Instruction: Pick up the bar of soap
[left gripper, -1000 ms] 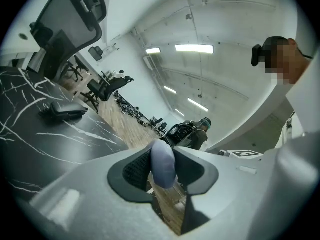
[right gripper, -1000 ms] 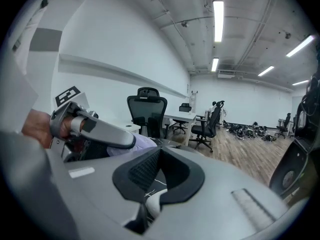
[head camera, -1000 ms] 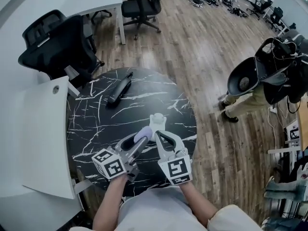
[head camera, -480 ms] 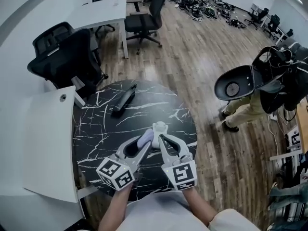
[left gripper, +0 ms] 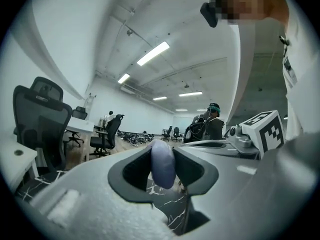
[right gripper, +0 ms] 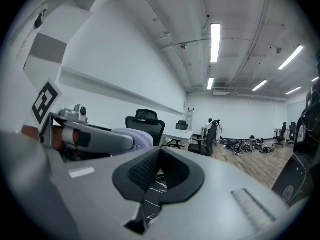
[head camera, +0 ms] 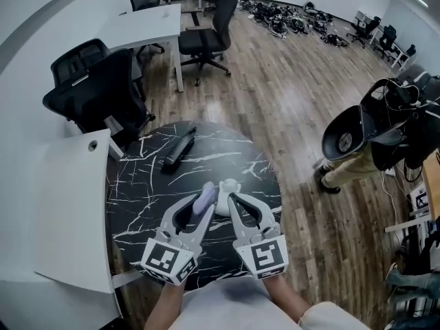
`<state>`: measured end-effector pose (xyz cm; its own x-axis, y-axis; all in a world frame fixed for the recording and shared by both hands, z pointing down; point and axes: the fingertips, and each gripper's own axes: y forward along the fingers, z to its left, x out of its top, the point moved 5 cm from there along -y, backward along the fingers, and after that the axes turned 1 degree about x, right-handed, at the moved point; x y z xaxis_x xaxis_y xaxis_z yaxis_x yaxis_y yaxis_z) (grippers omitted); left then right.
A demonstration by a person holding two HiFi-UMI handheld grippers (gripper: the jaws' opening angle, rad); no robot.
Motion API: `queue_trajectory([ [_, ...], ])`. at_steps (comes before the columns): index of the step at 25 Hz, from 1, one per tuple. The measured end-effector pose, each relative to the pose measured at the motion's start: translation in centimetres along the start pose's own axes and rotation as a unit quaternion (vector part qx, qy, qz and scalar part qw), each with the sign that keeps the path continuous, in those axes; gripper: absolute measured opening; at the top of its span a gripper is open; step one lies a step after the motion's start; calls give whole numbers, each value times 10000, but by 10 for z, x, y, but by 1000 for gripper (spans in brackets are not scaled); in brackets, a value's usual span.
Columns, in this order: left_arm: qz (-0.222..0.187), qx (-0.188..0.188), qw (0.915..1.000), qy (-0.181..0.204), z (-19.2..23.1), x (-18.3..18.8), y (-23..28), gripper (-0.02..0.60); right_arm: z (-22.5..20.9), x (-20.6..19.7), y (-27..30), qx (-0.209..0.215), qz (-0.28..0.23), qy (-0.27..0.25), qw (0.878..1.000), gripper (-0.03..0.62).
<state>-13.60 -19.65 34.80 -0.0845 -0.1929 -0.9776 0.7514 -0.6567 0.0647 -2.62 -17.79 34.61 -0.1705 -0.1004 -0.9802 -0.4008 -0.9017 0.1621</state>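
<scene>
**Soap bar gripped in the left gripper, above the table**

On the left we see a round black marble table (head camera: 137, 184) with white veins, and a long black object (head camera: 177, 146) lies on its far part, well apart from our grippers. We hold the left gripper (head camera: 205, 196) over the near part of this table. Its jaws stand narrow and press from both sides on the pale lilac, rounded bar of soap (head camera: 204, 201). The bar of soap (left gripper: 163, 165) stands on its edge between the dark pads, clear of the marble below it. We judge that this firm side grip is chosen because such a smooth bar slips easily.

The left gripper (left gripper: 163, 156) points about level and away from our body, and its marker cube is tilted to one side. Just beside it on the right, the right gripper (head camera: 227, 184) has its jaws together with nothing between them. It (right gripper: 159, 151) points slightly downward and leans in toward the soap, probably ready to support it.
</scene>
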Motion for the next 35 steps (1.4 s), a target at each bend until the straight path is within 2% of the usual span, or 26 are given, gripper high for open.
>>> queue_trajectory([
  [3, -123, 95, 9996, 219, -2, 8, -3, 126, 1, 7, -3, -38, -91, 31, 9999, 2],
  [14, -246, 198, 9986, 421, -5, 17, -7, 126, -2, 24, -12, -117, -247, 244, 9993, 2],
  [35, -229, 224, 9986, 430, -14, 13, -4, 126, -10, 20, -22, -167, -189, 299, 9992, 2],
])
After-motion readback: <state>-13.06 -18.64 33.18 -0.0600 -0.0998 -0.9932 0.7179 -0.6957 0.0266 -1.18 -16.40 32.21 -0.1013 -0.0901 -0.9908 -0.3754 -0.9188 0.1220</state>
